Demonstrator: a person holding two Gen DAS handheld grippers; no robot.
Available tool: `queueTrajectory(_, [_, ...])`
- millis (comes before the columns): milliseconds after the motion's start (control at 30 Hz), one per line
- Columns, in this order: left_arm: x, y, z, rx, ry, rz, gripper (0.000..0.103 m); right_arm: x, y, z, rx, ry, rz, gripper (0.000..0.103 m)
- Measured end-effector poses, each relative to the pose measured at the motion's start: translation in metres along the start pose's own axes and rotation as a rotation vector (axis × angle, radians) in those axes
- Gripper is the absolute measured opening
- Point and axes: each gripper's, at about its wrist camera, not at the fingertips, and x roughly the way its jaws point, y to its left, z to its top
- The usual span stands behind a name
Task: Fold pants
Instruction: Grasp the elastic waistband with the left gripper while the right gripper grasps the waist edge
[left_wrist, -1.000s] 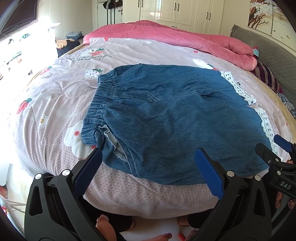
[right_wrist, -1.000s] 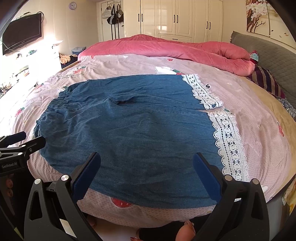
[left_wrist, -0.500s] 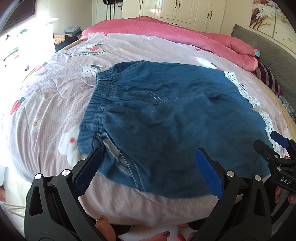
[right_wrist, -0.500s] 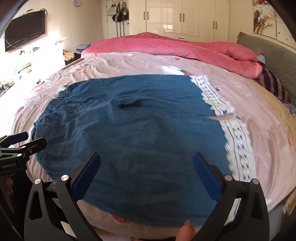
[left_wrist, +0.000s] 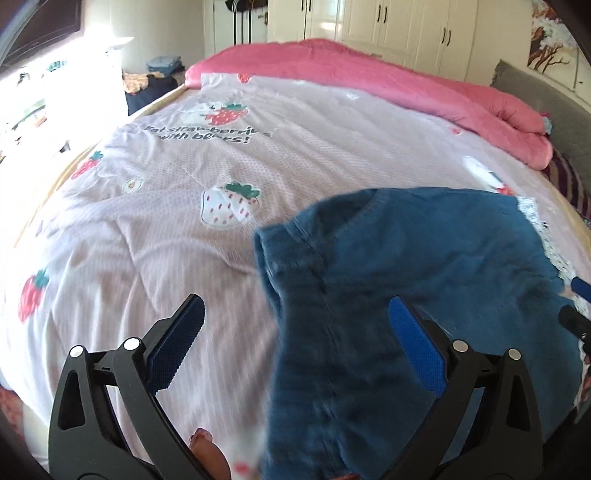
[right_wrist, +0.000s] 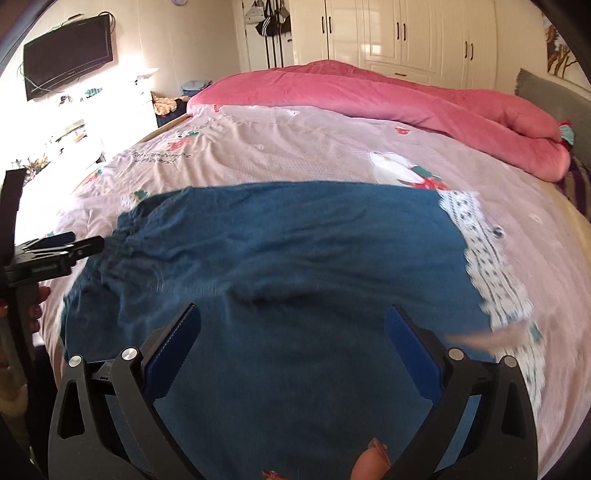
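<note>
My left gripper (left_wrist: 295, 325) hangs over the near edge of the bed, its blue-padded jaws spread wide and holding nothing; the left finger sits above bare bedspread, the right finger above denim. My right gripper (right_wrist: 291, 332) hovers low over the pants (right_wrist: 288, 280), jaws likewise spread wide and empty, both fingers above the blue cloth. A fingertip (right_wrist: 369, 461) shows at the bottom edge between those fingers. The pants lie flat on the near part of the pink strawberry-print bedspread (left_wrist: 155, 229), gathered elastic waistband (right_wrist: 122, 251) to the left, white lace-trimmed hems (right_wrist: 487, 266) to the right; motion blur softens the fabric in both views. In the right wrist view my left gripper appears at the far left, just beside the waistband, though I cannot tell whether it touches the cloth. Farther back, printed lettering and a bear with a strawberry mark the bedspread. Beyond it a rolled pink quilt (right_wrist: 388, 96) runs across the far side of the bed. Behind stand cream wardrobes (right_wrist: 406, 33), and a dark television (right_wrist: 68, 55) hangs on the left wall.
</note>
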Motion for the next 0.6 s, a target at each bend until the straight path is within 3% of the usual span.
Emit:
queueTrajectory(333, [0.053,-0.002,0.042,0.101,0.027,-0.012,0.091,0.072,0.009,0.069,-0.14,0.066,0.057,0.099])
queueTrajectory(367, [0.059,-0.002,0.046,0.104,0.031,-0.019,0.086,0.077,0.011,0.074,-0.157,0.068,0.049,0.099])
queueTrajectory(433, [0.07,-0.002,0.05,0.11,0.041,-0.036,0.056,0.091,0.017,0.085,-0.197,0.08,0.066,0.099])
queueTrajectory(467, [0.074,-0.004,0.052,0.119,0.047,-0.043,0.047,0.096,0.019,0.089,-0.209,0.082,0.075,0.099])
queueTrajectory(500, [0.08,-0.006,0.053,0.14,0.058,-0.055,0.03,0.103,0.021,0.094,-0.221,0.091,0.091,0.099])
queueTrajectory(600, [0.09,-0.01,0.05,0.159,0.075,-0.09,0.011,0.117,0.028,0.106,-0.263,0.093,0.121,0.099])
